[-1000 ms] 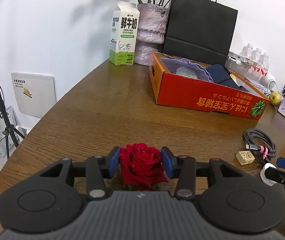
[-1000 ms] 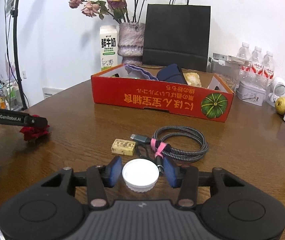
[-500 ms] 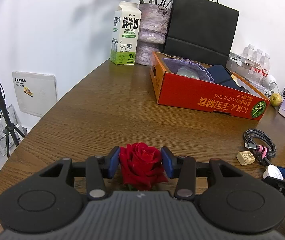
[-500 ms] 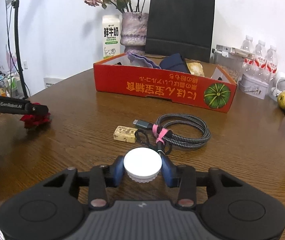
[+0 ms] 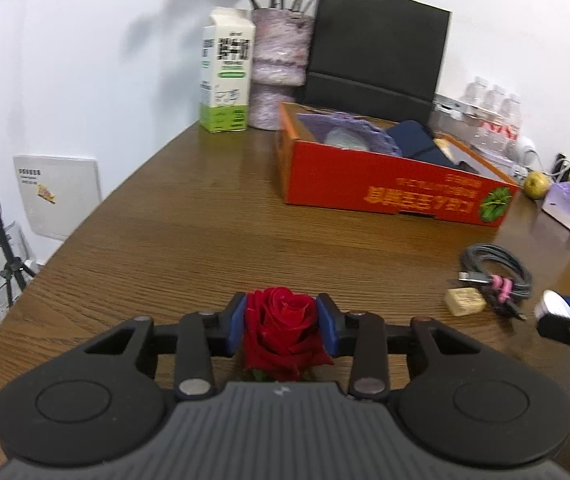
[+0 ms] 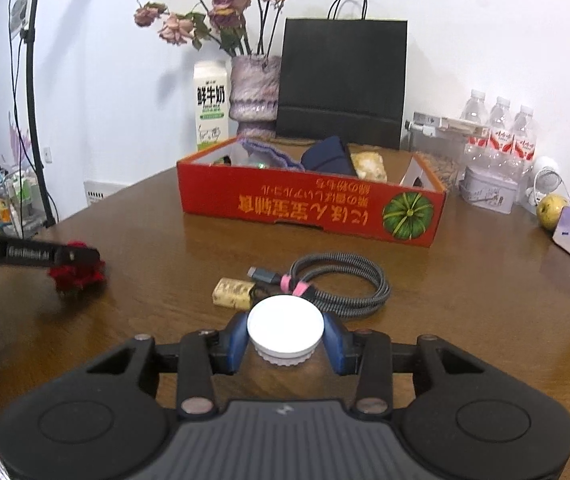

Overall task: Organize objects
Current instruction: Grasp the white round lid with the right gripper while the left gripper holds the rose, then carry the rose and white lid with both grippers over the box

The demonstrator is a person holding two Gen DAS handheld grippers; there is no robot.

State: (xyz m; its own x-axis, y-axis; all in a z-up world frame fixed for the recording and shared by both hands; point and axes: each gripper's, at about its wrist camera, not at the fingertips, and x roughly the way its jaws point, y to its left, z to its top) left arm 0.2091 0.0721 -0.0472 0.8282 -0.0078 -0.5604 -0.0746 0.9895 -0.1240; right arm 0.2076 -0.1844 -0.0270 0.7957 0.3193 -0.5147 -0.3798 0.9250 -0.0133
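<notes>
My left gripper (image 5: pixel 281 330) is shut on a red rose (image 5: pixel 283 334) and holds it above the wooden table (image 5: pixel 205 232). It shows at the left of the right wrist view with the rose (image 6: pixel 77 272). My right gripper (image 6: pixel 285 340) is shut on a white round lid (image 6: pixel 285 330), lifted off the table. The lid also shows in the left wrist view (image 5: pixel 553 306). A red cardboard box (image 6: pixel 309 204) holding cloth items stands ahead, also seen in the left wrist view (image 5: pixel 389 184).
A coiled grey cable (image 6: pixel 337 280) and a small tan block (image 6: pixel 233 292) lie before the box. A milk carton (image 6: pixel 211 106), a vase (image 6: pixel 251 92) and a black bag (image 6: pixel 341 80) stand behind. Water bottles (image 6: pixel 501 128), a tin (image 6: pixel 489 190) and an apple (image 6: pixel 551 210) are at right.
My right gripper closed on the white lid and lifted it. My left gripper rose and moved forward with the rose.
</notes>
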